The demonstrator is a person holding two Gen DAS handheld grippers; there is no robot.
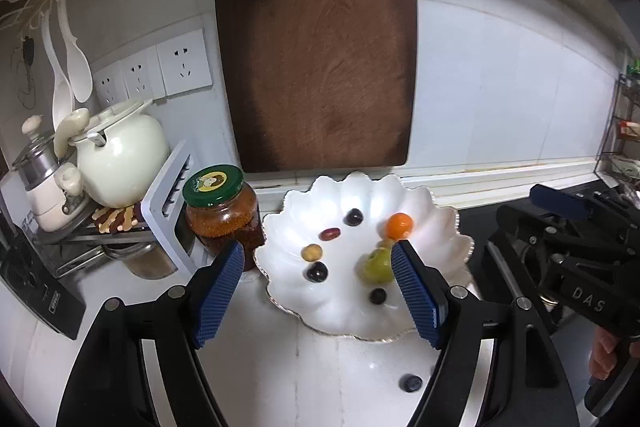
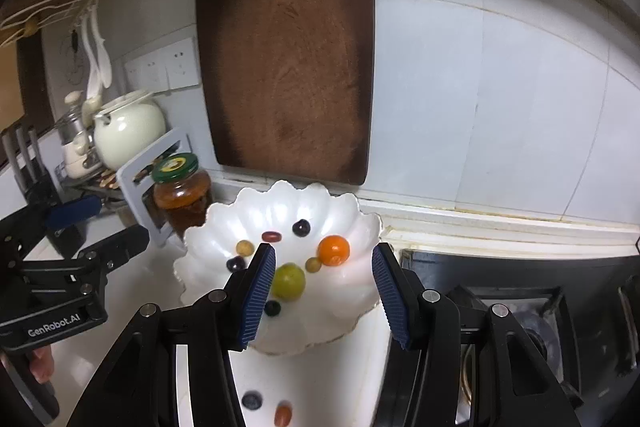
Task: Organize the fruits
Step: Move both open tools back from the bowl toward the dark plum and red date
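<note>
Above a white kitchen counter (image 2: 320, 379), I hold both claws spread and empty: left gripper (image 1: 318, 291), right gripper (image 2: 323, 293). The scalloped white dish (image 1: 432, 211) carries an orange (image 1: 399, 225), a green fruit (image 2: 289, 282), grapes and berries. A blueberry (image 2: 252, 400) and a red fruit (image 2: 283, 414) lie on the counter, just outside the dish.

1. White scalloped glass bowl (image 2: 352, 223) sat on the white counter.
2. Inside it lay a round orange fruit (image 2: 334, 249), a green round fruit (image 2: 289, 281), two dark grapes, a red oblong fruit (image 2: 272, 236) and small tan fruits.
3. A dark blueberry (image 2: 252, 400) and a red oblong piece (image 2: 283, 414) lay on the counter outside the bowl.
</note>
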